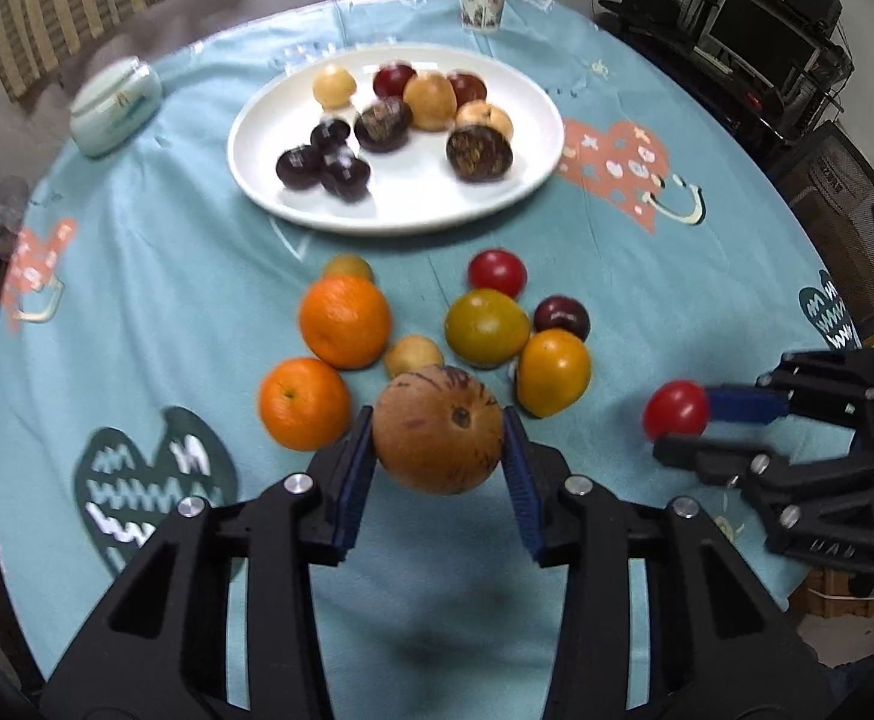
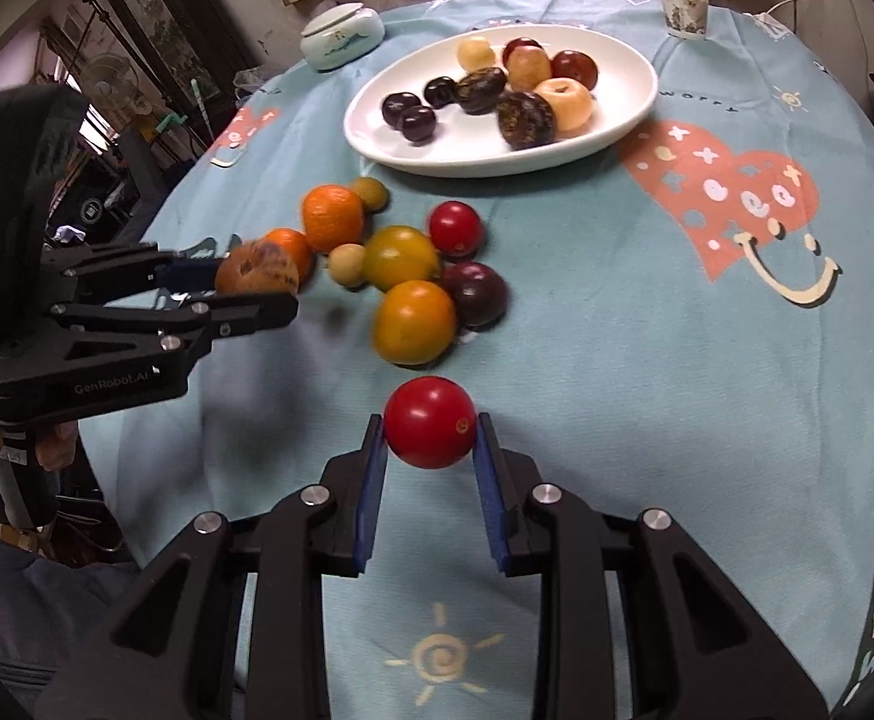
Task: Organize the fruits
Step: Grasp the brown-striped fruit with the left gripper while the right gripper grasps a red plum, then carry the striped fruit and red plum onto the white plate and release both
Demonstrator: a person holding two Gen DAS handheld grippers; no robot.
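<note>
Left wrist view: white plate (image 1: 398, 213) holds about ten small fruits, dark and pale ones mixed. Roughly nine more lie loose on the blue tablecloth (image 1: 137, 276) in a cluster just in front of the plate: two oranges (image 1: 344, 321), a red tomato (image 1: 497, 272), a dark plum (image 1: 562, 317), some yellow-green ones. I'd put the job around half done. Left gripper (image 1: 439, 441) has its pads pressed on a brown speckled round fruit (image 1: 438, 429), on the cluster's near side away from the plate; its shadow below suggests it's lifted. Gripper angled steeply down

Right wrist view: right gripper (image 2: 430, 431) is clamped on a red cherry tomato (image 2: 430, 422), near side of the cluster, well short of the plate (image 2: 377, 138), tilted down toward the cloth. Left gripper (image 2: 269, 285) comes in from the left, level with the cluster, brown fruit (image 2: 256, 269) between its fingers. Person's fingers (image 2: 53, 450) wrap its handle. Both loads likely go to the plate next
</note>
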